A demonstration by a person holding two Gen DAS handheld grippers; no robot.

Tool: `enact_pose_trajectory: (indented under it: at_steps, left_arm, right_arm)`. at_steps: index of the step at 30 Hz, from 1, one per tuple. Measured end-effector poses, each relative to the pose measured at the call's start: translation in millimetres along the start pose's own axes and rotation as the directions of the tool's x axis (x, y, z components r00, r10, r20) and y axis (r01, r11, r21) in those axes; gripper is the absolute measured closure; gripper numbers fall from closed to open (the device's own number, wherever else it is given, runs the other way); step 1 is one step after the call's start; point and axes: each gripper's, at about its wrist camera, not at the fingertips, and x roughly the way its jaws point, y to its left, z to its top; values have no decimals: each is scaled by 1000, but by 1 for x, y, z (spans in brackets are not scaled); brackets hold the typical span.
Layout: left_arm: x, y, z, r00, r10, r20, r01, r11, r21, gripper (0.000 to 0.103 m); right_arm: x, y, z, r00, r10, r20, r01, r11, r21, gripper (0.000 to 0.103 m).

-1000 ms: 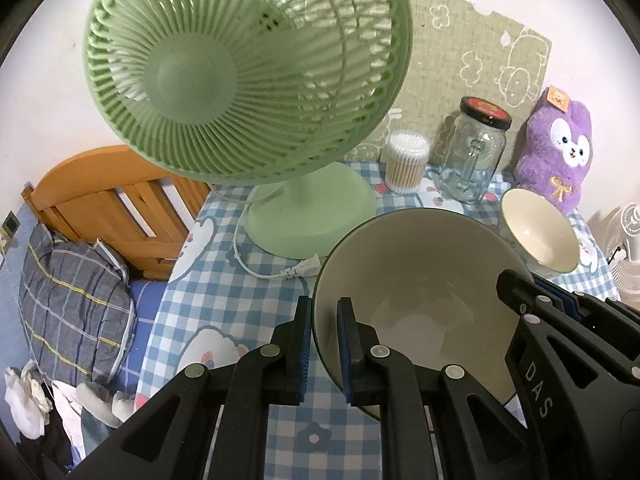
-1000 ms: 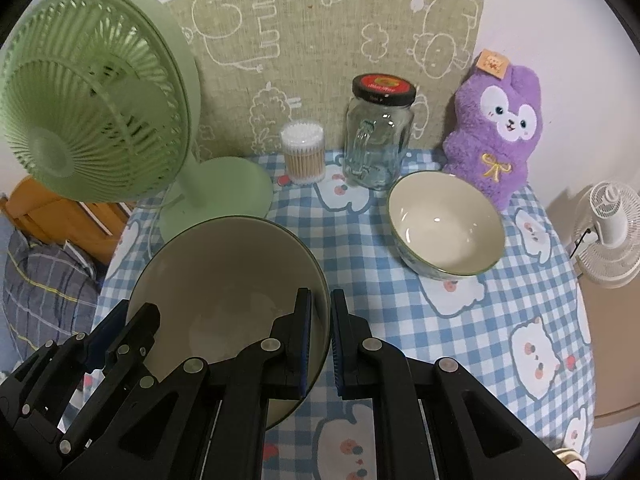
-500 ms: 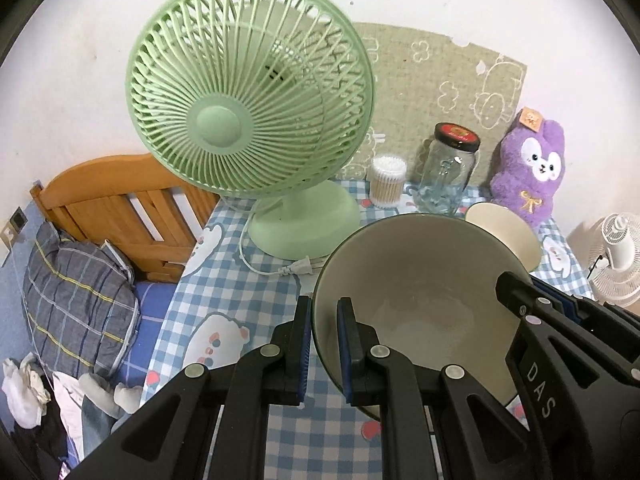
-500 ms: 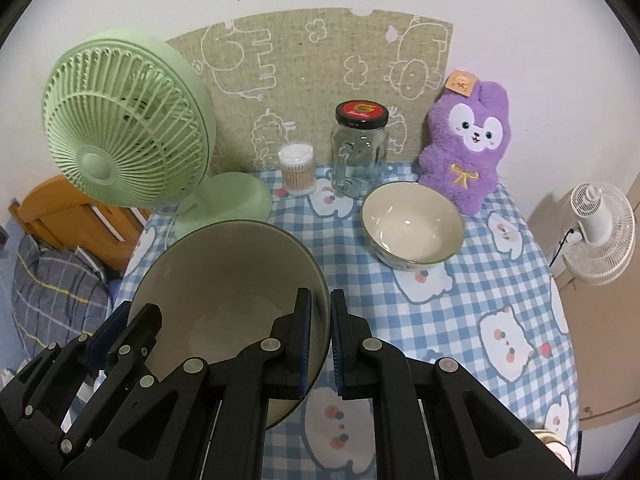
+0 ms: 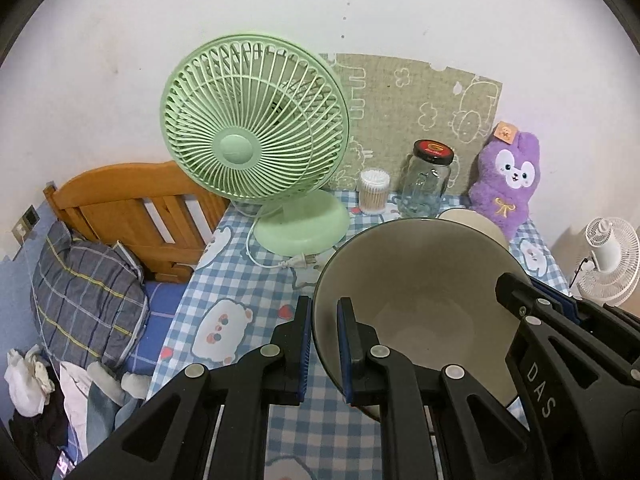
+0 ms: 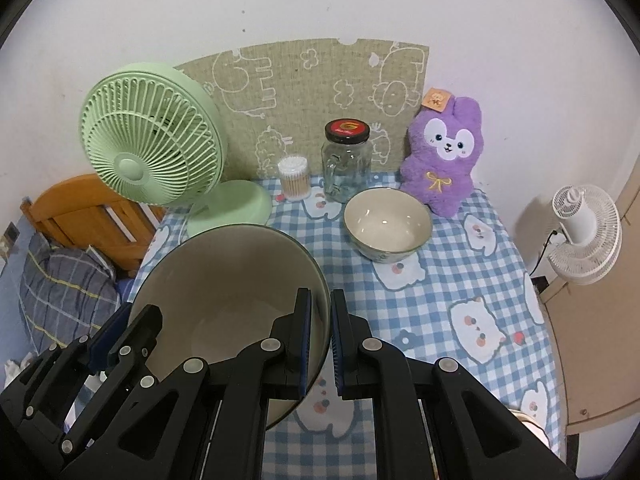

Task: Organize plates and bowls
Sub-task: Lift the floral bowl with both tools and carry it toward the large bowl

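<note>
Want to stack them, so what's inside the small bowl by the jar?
Small bowl looks empty: bare cream inside in the right view. The big bowl covers most of it in the left view.

You have lifted the large bowl point(image 5: 420, 300) up and drawn it back from the far edge of the table point(image 6: 440, 300), carrying it between your left gripper point(image 5: 322, 344) and right gripper point(image 6: 320, 340). The green fan point(image 5: 252, 148) and the glass jar point(image 6: 346, 164) now sit farther off and look smaller. The small bowl point(image 6: 387, 224) by the far edge lies well apart from the lifted one, and more checked cloth shows near the right edge.
</note>
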Motion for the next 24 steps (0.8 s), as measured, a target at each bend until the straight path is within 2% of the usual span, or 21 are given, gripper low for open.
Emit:
enact_pose_trajectory:
  at_steps: [14, 24]
  left_arm:
    - [-49, -14, -24, 999, 26, 46, -26, 1000, -6, 94]
    - [-70, -22, -50, 999, 22, 40, -21, 1000, -13, 94]
  right_arm:
    - [-46, -16, -26, 999, 14, 30, -14, 1000, -14, 91]
    - [-68, -31, -56, 999, 16, 29, -15, 1000, -20, 91]
